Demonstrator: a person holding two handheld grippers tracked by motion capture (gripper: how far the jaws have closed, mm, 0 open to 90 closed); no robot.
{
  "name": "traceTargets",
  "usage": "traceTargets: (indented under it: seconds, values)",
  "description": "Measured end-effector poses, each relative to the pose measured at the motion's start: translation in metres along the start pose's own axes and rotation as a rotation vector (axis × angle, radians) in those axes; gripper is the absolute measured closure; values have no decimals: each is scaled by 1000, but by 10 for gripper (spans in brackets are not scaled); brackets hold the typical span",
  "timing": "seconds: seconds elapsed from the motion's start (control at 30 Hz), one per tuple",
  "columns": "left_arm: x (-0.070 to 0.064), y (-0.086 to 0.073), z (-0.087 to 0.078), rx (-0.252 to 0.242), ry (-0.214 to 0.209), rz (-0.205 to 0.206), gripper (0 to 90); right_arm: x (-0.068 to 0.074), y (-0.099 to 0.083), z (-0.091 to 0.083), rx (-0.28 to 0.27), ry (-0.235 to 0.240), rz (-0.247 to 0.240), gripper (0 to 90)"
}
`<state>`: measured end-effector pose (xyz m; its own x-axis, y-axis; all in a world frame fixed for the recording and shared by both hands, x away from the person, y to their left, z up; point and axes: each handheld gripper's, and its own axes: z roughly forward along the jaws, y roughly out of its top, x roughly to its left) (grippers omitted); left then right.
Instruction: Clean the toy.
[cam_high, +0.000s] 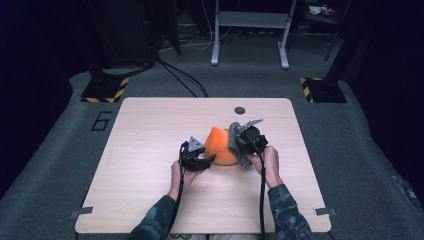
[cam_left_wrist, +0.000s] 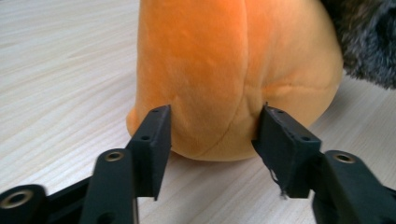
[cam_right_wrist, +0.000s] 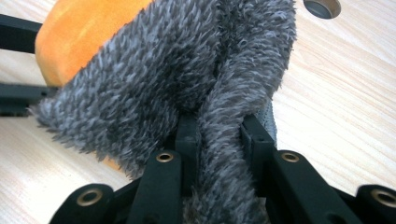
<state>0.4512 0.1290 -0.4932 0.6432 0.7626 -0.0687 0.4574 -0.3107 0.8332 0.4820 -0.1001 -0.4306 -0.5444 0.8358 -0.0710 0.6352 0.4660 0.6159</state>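
While the orange plush (cam_high: 220, 146) is sitting near the middle of the tabletop (cam_high: 150, 150), a little toward 1 o'clock from centre, the person is working it from both sides, and the step in hand is looking like a two-sided hold on the toy. To do it well, the right tongs (cam_high: 239, 145) should be keeping a firm bite on the grey fur (cam_right_wrist: 187, 70) without twisting it, while the left tongs (cam_high: 204, 159) should be closing squarely on the rounded orange base rather than sliding under it, since the soft body is likely to squash and slip. In the left gripper view, the left tongs (cam_left_wrist: 212, 140) are standing spread wide, the jaws sitting on either side of the plush (cam_left_wrist: 224, 70), right at its surface but not yet squeezing it; whether they are quite touching is hard to tell. In the right gripper view, the right tongs (cam_right_wrist: 219, 135) are pressed nearly together, pinching a thick fold of the fur at the plush's 3 o'clock side. A round hole (cam_high: 240, 110) is lying at 12 o'clock, apart from the toy.
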Motion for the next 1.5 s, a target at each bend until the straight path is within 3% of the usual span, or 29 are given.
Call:
traceTargets:
  seconds: [0.03,0.13,0.17,0.3,0.33,0.4,0.57,0.7,0.87,0.93,0.97,1.03,1.23,1.5]
  values:
    - [1,-1,2,3,16,16,408,-1,0,1,-7,0,1,727]
    - [0,1,4,-2,15,46,416,-1,0,2,-4,-4,3,727]
    - [-2,1,7,-4,16,77,458,-3,1,3,-6,-3,3,727]
    - [-3,0,10,-15,11,83,664,-5,1,5,-21,-6,14,727]
    - [-3,0,10,-17,15,82,664,-5,1,5,-21,-6,14,727]
    - [-3,1,9,-22,19,68,748,-6,1,4,-30,-13,13,729]
    - [-5,6,1,-37,-13,-14,776,-5,3,-12,-74,-54,11,729]
    - [-6,16,-5,-45,-48,-85,777,6,12,-27,-114,-41,-14,728]
    - [-14,21,-8,-38,-59,-87,776,19,21,-32,-141,-23,-78,727]
    - [-17,21,-8,-38,-61,-91,775,26,25,-28,-136,-6,-97,726]
    - [-17,18,-6,-28,-45,-86,774,32,26,-19,-99,-24,-132,726]
    - [-15,16,-5,-17,-43,-82,774,33,25,-12,-95,-25,-138,726]
    - [-3,8,-2,-13,-45,-114,773,26,20,-6,-85,-6,-100,727]
    - [-1,6,-1,-18,-38,-120,773,9,8,-3,-51,-9,-40,728]
